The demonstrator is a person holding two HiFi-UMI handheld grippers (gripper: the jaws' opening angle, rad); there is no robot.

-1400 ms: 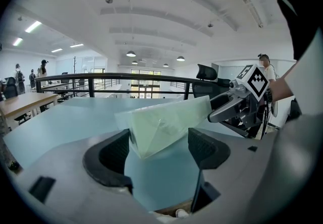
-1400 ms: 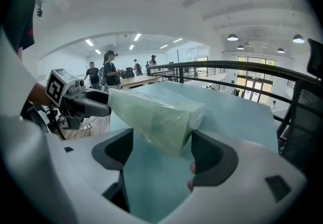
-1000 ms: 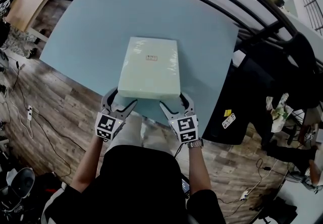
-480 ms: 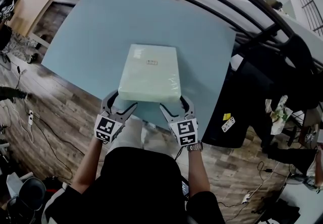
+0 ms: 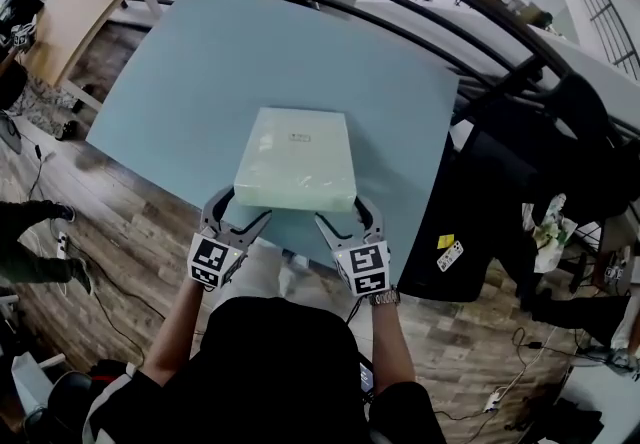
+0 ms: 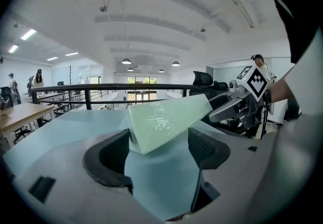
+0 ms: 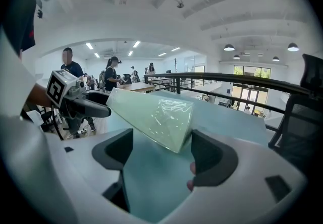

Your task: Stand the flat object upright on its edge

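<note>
Since a second ago the pale green flat box [image 5: 297, 157] has come to look shorter from above: its near edge has lifted off the blue table [image 5: 190, 62], while the far edge seems to stay down. It lies at the centre of the frame, long axis running toward the top. The left gripper [image 5: 243, 207] sits at its lower-left corner and the right gripper [image 5: 343, 209] at its lower-right, equally near. Each gripper's jaws stand wide apart with a raised box corner between them, unclamped. Both forearms reach up from the bottom edge, angled slightly inward. Raising it further likely pivots it on the far edge.
</note>
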